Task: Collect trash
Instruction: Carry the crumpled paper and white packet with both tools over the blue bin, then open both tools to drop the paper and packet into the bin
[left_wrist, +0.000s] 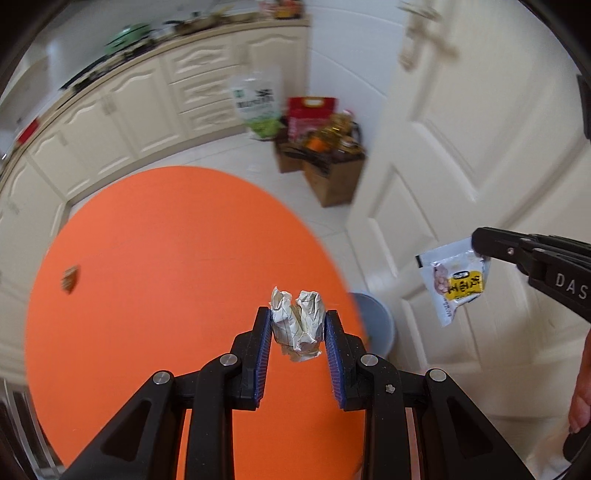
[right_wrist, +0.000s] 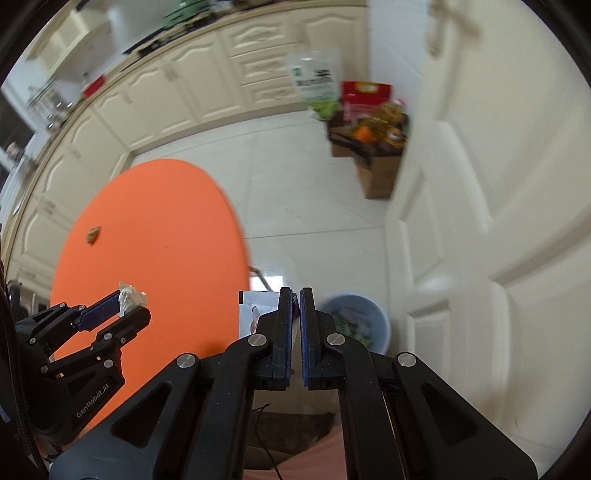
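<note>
A crumpled paper ball (left_wrist: 297, 326) is pinched in the left gripper (left_wrist: 295, 325) over the orange table (left_wrist: 147, 258). A snack wrapper (left_wrist: 452, 282) is clamped in the right gripper (right_wrist: 295, 314), which is nearer the blue bin (right_wrist: 373, 325), seen at lower centre-right.

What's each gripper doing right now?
Left gripper: closed on the crumpled paper.
Right gripper: closed on the snack wrapper.

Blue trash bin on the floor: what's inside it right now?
The blue trash bin by the orange table already holds crumpled wrappers, greenish and white. The right gripper, shut on a snack packet, covers its near side; the bottom is hidden.
</note>
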